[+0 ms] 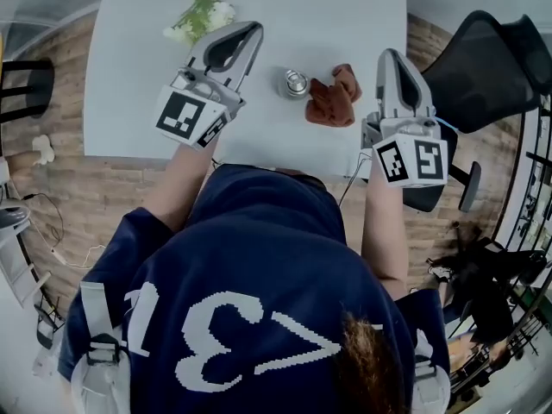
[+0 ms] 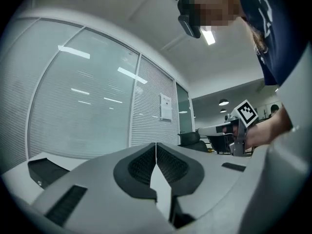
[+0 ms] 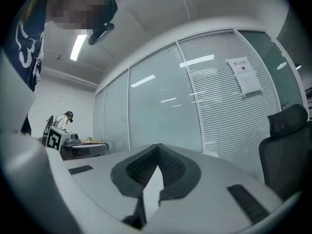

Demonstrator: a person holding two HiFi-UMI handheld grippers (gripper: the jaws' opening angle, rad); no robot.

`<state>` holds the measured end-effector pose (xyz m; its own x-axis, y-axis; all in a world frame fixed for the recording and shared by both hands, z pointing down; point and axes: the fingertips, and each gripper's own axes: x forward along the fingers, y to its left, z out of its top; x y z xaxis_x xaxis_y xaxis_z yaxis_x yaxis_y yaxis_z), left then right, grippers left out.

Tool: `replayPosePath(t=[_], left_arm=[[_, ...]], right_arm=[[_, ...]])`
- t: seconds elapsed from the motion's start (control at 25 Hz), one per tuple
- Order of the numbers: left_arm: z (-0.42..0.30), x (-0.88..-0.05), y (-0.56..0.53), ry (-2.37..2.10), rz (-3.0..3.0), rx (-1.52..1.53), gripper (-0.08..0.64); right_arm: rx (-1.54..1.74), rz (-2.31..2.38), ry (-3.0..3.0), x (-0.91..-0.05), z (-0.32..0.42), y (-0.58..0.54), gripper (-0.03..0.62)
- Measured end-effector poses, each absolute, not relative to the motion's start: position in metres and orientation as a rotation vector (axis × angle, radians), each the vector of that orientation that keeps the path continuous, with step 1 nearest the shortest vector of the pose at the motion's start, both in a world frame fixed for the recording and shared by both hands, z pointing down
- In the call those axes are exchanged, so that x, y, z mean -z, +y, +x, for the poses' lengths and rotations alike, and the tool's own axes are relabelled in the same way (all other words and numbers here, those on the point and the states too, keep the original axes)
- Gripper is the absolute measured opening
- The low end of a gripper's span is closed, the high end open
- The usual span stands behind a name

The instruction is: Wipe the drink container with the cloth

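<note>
table (image 1: 345, 7) white | flowers (image 1: 200, 17) at its far-left edge | black chair (image 1: 487, 63) at right

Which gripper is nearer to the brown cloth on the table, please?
Right. The right gripper is held just to the right of the cloth, jaws shut and empty; the left gripper is farther off to its left, beyond the drink container.

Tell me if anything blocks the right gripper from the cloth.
Nothing visible does. The crumpled reddish-brown cloth lies on the white table beside the small metal drink container, with only bare tabletop between it and the shut, empty right gripper.
</note>
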<state>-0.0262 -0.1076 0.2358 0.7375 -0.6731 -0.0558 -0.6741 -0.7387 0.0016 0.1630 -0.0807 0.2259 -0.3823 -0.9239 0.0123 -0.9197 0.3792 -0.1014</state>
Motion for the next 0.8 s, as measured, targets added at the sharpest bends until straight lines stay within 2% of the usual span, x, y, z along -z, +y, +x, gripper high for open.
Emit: replayPosePath(t=[0.8], left_arm=[[-0.049, -0.204, -0.106, 1.255, -2.800, -0.135, 0.021]], right_arm=[[-0.009, -1.758, 2.533, -0.187, 0.168, -0.082, 0.025]])
